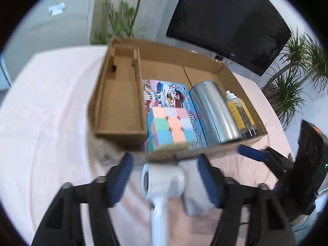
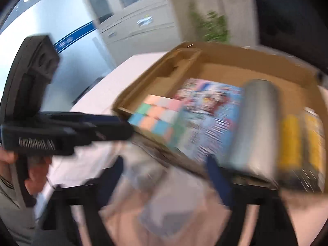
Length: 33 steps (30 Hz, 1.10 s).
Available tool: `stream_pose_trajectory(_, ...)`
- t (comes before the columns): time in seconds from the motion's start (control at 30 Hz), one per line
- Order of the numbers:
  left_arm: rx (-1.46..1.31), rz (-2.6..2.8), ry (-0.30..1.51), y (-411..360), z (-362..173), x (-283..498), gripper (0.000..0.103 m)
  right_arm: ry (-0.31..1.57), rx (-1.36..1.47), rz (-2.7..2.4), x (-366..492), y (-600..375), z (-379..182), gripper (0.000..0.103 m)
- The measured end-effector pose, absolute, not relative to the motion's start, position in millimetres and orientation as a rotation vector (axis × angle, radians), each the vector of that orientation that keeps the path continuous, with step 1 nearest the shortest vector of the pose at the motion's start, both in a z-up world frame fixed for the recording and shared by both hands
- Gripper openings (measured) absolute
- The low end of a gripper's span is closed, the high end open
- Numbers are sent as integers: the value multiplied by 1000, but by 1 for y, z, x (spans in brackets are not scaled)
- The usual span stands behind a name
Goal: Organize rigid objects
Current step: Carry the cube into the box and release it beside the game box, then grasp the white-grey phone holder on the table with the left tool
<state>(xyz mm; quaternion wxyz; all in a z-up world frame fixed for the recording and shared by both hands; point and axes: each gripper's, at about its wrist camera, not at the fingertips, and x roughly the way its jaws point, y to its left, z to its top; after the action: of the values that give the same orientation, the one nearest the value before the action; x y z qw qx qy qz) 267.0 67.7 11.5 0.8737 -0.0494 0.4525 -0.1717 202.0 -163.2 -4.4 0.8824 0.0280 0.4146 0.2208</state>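
The left gripper [image 1: 165, 181] is spread wide, its 2 blue-padded fingers [image 1: 123, 176] on either side of a white handheld device [image 1: 164, 182] with a round head and a long handle; the pads stand apart from it, so nothing is clamped. The device lies on the pink tablecloth [image 1: 51, 106], just in front of the cardboard box [image 1: 164, 65]. Inside the box, a narrow cardboard compartment [image 1: 121, 98] fills the left side. To its right a pastel puzzle cube [image 1: 170, 127] sits on a flat illustrated box [image 1: 174, 96], then a silver cylinder [image 1: 215, 112] lies on its side, with a yellow-labelled bottle [image 1: 239, 112] beside it against the right wall. The right wrist view is badly blurred: the right gripper [image 2: 164, 176] has its fingers wide apart near the box's front edge, with a pale smeared shape between them that cannot be identified.
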Motion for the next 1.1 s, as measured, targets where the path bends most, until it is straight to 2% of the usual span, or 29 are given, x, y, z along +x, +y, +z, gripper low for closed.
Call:
stream_pose_trajectory(0.03, -95, -336, 923, 69, 12, 257, 84, 857, 67, 431, 190, -169, -7, 99)
stream_pose_trajectory(0.1, -88, -319, 904, 67, 8, 239, 84, 936, 108, 371, 175, -170, -28, 100)
stream_pose_trajectory(0.17, -120, -341, 927, 63, -1, 234, 84, 1039, 101, 397, 175, -154, -52, 95)
stream_pose_trajectory(0.3, -246, -385, 1035, 57, -28, 232, 80, 1047, 75, 329, 182, -137, -68, 85)
stream_pose_trajectory(0.37, -282, -412, 1059, 50, -35, 229, 70, 1031, 55, 307, 184, -135, -70, 74)
stream_pose_trajectory(0.4, -299, -436, 1076, 43, -38, 229, 65, 1026, 62, 314, 184, -137, -73, 64)
stream_pose_trajectory(0.47, -288, -471, 1100, 30, -40, 228, 57, 1016, 102, 325, 182, -144, -74, 55)
stream_pose_trajectory(0.53, -273, -510, 1121, 16, -42, 223, 49, 984, 95, 321, 175, -153, -71, 30)
stream_pose_trajectory(0.6, -269, -525, 1156, 1, -49, 221, 48, 989, 136, 338, 168, -171, -71, 13)
stream_pose_trajectory(0.73, -266, -484, 1211, -16, -67, 225, 45, 1017, 206, 384, 151, -200, -73, 16)
stream_pose_trajectory(0.77, -265, -463, 1203, -16, -67, 226, 45, 1007, 211, 386, 147, -206, -72, 20)
stream_pose_trajectory(0.8, -256, -433, 1202, -16, -66, 229, 46, 987, 197, 383, 143, -209, -69, 36)
stream_pose_trajectory(0.83, -233, -389, 1197, -16, -64, 232, 47, 967, 190, 384, 141, -212, -68, 60)
stream_pose_trajectory(0.9, -177, -286, 1201, -15, -65, 236, 47, 932, 191, 387, 140, -216, -64, 77)
stream_pose_trajectory(1.03, -182, -311, 1268, -25, -83, 244, 50, 941, 201, 423, 145, -213, -65, 77)
stream_pose_trajectory(1.1, -198, -341, 1278, -31, -81, 244, 46, 951, 193, 441, 150, -210, -68, 77)
